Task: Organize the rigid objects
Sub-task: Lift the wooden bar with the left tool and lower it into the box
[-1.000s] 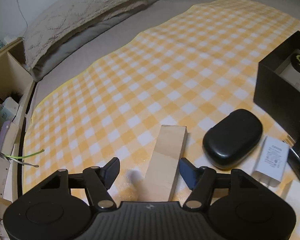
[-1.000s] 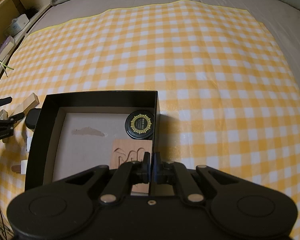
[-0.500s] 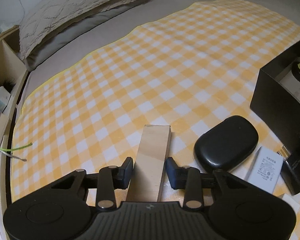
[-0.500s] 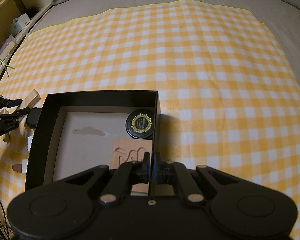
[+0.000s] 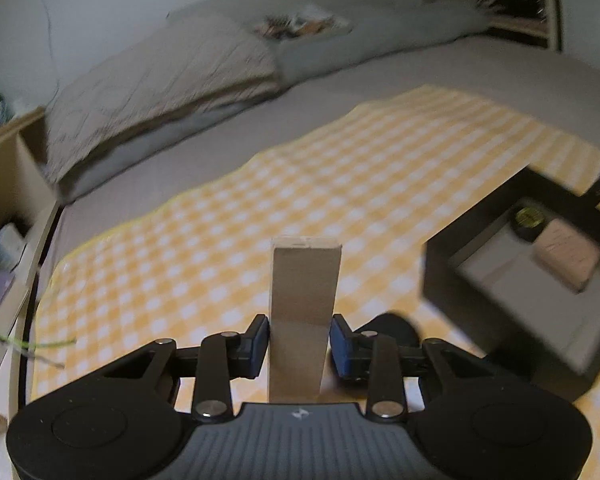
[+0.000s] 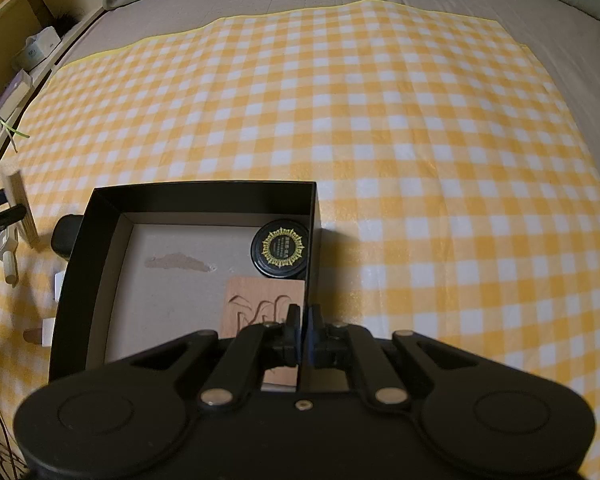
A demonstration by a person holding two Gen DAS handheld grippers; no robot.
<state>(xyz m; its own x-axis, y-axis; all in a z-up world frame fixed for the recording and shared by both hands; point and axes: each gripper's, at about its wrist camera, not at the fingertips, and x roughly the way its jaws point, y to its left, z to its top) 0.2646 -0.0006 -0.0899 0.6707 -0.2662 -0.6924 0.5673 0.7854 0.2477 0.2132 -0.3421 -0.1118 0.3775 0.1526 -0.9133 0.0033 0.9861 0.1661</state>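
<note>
Left hand-held gripper (image 5: 299, 340) clamps the long pale wooden block (image 5: 303, 300) mid-frame, lifted above the checked cloth; keep it level toward the open black box (image 5: 500, 276) at right, over its rim.

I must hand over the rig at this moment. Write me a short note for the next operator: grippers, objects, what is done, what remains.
Left gripper: shut on the wooden block, lifted off the checked cloth.
Right gripper: shut, apparently pinching the near wall of the black box.
Done: the round black tin and the carved wooden tile lie inside the box.
Left: put the block in the box, then the things on the cloth at its left: black case, white charger, small wooden pegs.
</note>
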